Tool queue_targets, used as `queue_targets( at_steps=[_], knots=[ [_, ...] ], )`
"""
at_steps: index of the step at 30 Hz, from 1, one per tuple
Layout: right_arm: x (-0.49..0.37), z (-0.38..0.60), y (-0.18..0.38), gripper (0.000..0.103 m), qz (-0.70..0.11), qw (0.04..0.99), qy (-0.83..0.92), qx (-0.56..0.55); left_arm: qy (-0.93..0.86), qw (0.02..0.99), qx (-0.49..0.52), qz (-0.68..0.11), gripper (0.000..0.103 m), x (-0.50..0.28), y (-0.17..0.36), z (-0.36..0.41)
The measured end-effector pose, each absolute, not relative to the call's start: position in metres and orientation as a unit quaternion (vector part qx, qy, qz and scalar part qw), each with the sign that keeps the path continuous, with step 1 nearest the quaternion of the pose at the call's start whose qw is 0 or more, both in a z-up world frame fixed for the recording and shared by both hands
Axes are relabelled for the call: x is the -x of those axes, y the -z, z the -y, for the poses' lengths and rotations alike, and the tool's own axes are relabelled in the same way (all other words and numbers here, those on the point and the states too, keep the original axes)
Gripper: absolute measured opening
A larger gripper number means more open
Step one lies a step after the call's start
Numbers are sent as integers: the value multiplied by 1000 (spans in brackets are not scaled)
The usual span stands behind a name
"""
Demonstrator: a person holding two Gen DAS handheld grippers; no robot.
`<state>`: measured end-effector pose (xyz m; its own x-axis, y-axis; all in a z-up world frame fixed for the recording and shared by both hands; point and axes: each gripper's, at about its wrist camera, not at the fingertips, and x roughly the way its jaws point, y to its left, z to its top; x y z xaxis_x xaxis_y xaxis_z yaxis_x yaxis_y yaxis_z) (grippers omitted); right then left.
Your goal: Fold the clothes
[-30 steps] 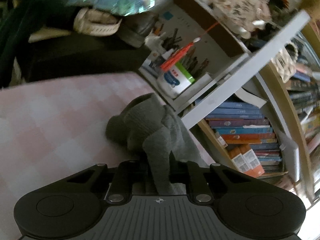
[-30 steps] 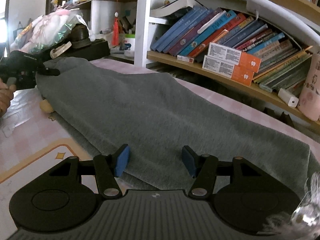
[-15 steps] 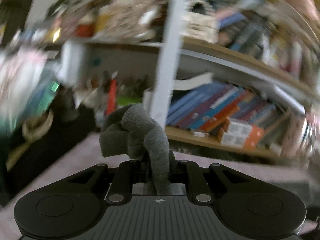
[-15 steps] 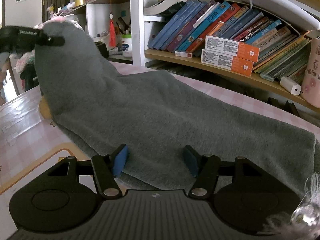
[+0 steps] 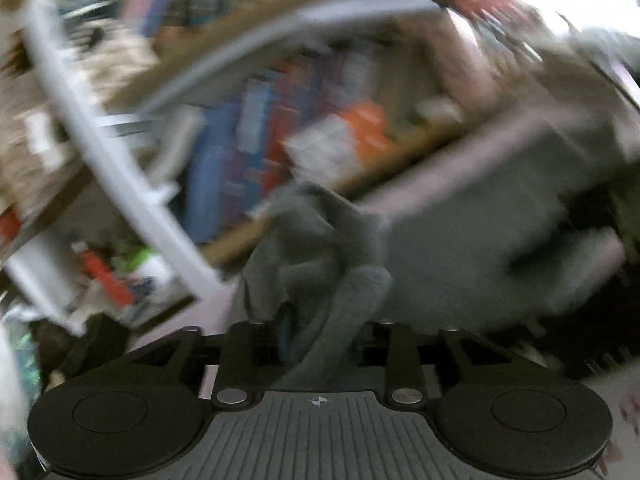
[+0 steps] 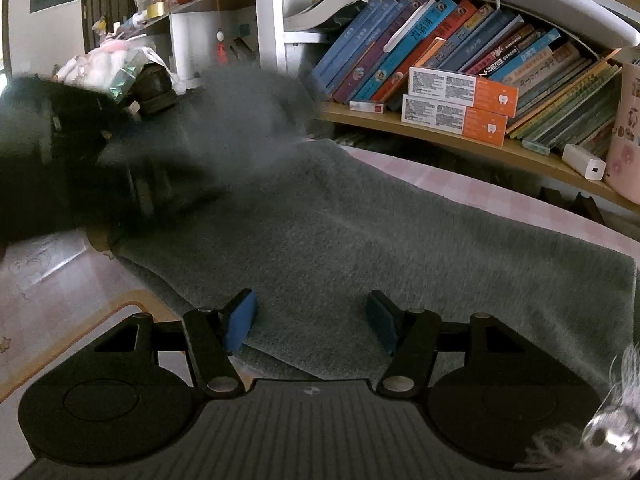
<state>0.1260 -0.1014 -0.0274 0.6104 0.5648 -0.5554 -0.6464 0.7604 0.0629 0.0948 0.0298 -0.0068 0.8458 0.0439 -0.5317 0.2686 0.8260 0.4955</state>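
A grey knit garment (image 6: 360,232) lies spread over the pink checked tabletop (image 6: 500,188). My right gripper (image 6: 312,322) is open and empty, its blue pads (image 6: 240,320) resting low at the garment's near edge. My left gripper (image 5: 320,332) is shut on a bunched end of the same grey garment (image 5: 320,240), lifted off the table; that view is heavily motion-blurred. In the right wrist view the left gripper (image 6: 60,152) shows as a dark blur at the left, carrying the raised cloth end (image 6: 248,108) over the flat part.
A bookshelf with several books (image 6: 440,40) and orange-and-white boxes (image 6: 460,96) runs along the table's far side. A pink container (image 6: 624,132) stands at the right. Shoes and bags (image 6: 132,76) sit at the far left. A white charger (image 6: 584,162) lies on the shelf.
My left gripper has lifted the garment's end off the table and swung it fast toward the right gripper's side, folding it over. The right gripper has stayed in place, open.
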Motion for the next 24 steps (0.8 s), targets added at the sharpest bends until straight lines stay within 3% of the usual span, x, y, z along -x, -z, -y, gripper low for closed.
queue_targets(
  at_steps=[3,6,9,17,24],
  knots=[
    [-126,102,28,60,-284,894,-341,70,64,911,-293,-282,47,-94,16,-24],
    [-126,103,28,62,-285,893,-343,67,79,927,-235,-281,57,-88,3,-38],
    [-126,104,28,62,-286,892,-344,65,116,943,-170,-263,75,-74,-16,-55],
    [-125,108,28,66,-288,888,-354,50,128,977,31,-169,86,-59,-39,-114],
    [-131,117,28,69,-301,876,-375,-7,93,969,121,-193,86,-83,-5,-144]
  ],
)
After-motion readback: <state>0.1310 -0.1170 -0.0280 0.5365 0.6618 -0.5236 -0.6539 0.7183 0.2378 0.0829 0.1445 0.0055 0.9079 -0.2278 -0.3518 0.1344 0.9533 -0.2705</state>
